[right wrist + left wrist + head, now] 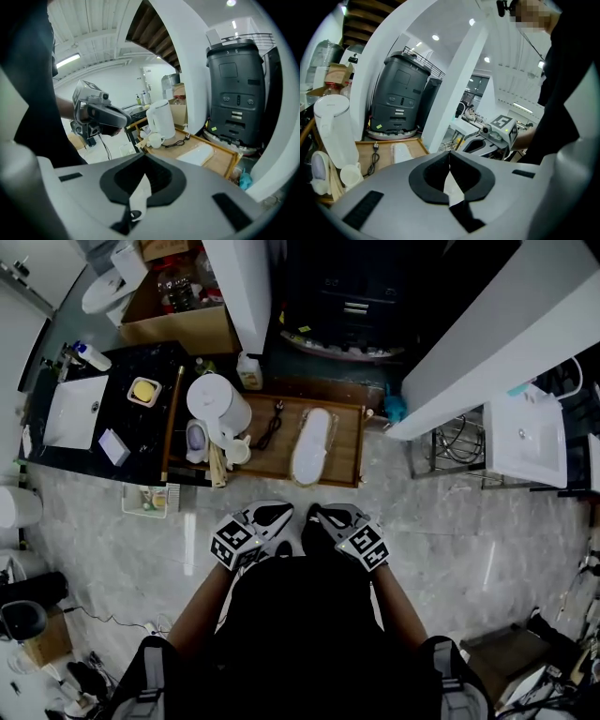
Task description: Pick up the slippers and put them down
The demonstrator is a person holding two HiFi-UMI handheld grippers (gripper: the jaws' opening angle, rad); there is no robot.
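Observation:
A white slipper (310, 444) lies on a low wooden table (345, 457) ahead of me; it also shows in the left gripper view (401, 152) and the right gripper view (197, 153). My left gripper (278, 513) and right gripper (317, 517) hover side by side over the marble floor, a short way in front of the table and apart from the slipper. Both have their jaws shut with nothing held (450, 153) (144, 155). Each gripper sees the other: the right gripper (474, 145) and the left gripper (123, 120).
A white kettle (217, 407), a cup and a black cord (272, 427) share the table's left part. A black counter with a sink (75, 411) stands left, a cardboard box (178, 324) behind. A white pillar (246, 287), a dark grey machine (234, 93) and a wire rack (450, 448) stand beyond.

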